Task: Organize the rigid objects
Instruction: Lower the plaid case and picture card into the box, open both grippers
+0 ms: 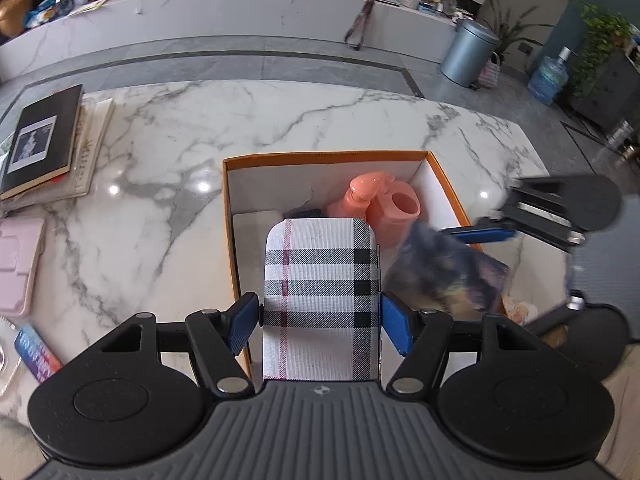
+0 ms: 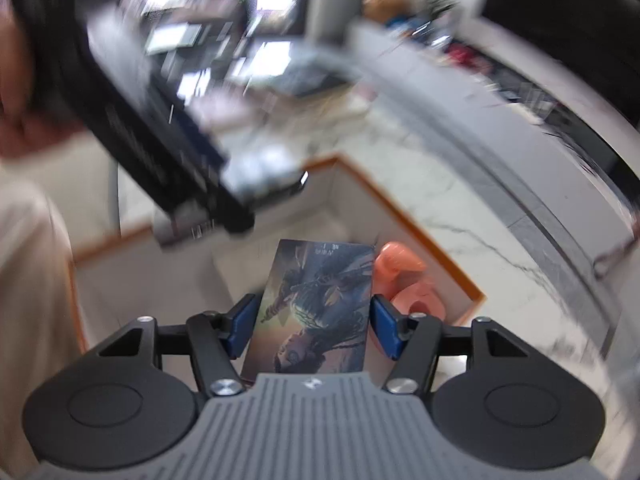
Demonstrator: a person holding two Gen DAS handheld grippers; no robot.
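My left gripper (image 1: pixel 319 309) is shut on a white, black and red plaid case (image 1: pixel 320 280), held above the near end of an orange box (image 1: pixel 328 156) with a white inside. In the box lie pink pump bottles (image 1: pixel 380 204), a flat white item (image 1: pixel 256 220) and something dark. At the right, my right gripper's blue finger (image 1: pixel 480 235) presses a blurred dark picture card (image 1: pixel 448 276). In the right wrist view my right gripper (image 2: pixel 314 314) is shut on that illustrated card (image 2: pixel 316 304), over the box (image 2: pixel 400 216), next to a pink bottle (image 2: pixel 400 268).
The box stands on a marble table (image 1: pixel 160 152). A stack of books (image 1: pixel 44 140), a pink tray (image 1: pixel 18 264) and a colourful packet (image 1: pixel 36 354) lie along its left side. A person's pale clothing (image 2: pixel 32 280) fills the left of the right wrist view.
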